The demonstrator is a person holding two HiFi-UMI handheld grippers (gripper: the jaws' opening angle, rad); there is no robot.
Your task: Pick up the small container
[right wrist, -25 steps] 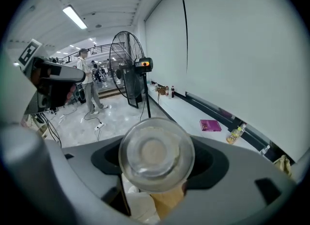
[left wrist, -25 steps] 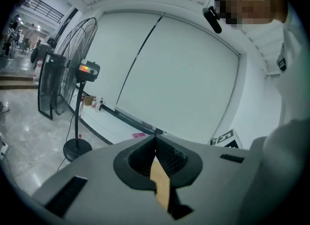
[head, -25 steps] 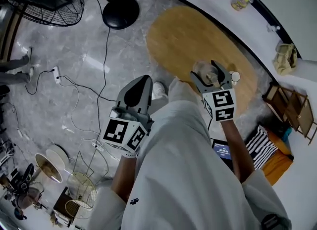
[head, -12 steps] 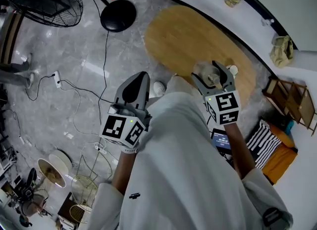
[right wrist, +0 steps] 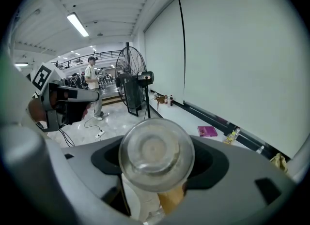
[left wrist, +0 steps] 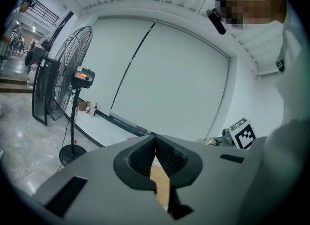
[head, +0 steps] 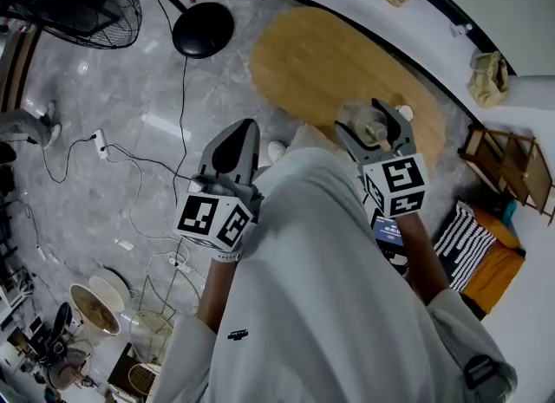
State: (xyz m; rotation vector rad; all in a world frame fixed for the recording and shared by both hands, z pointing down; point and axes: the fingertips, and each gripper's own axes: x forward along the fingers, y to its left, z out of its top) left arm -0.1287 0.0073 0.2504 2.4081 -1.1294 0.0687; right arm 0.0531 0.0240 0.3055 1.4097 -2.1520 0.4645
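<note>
Wooden tabletop (head: 321,55): stretched wide ahead, near edge curving under right gripper (head: 368,126).
Small container (right wrist: 156,154): clear, pinched between right fingers (right wrist: 213,166), above tabletop edge.
Left gripper (head: 236,146): fingers pressed together, empty, pointed forward over grey floor (head: 104,133), left of tabletop edge.

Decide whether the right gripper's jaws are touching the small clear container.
Touching. The right gripper view shows the small container wedged between the jaws of the right gripper, both pressing its sides with no gap.
</note>
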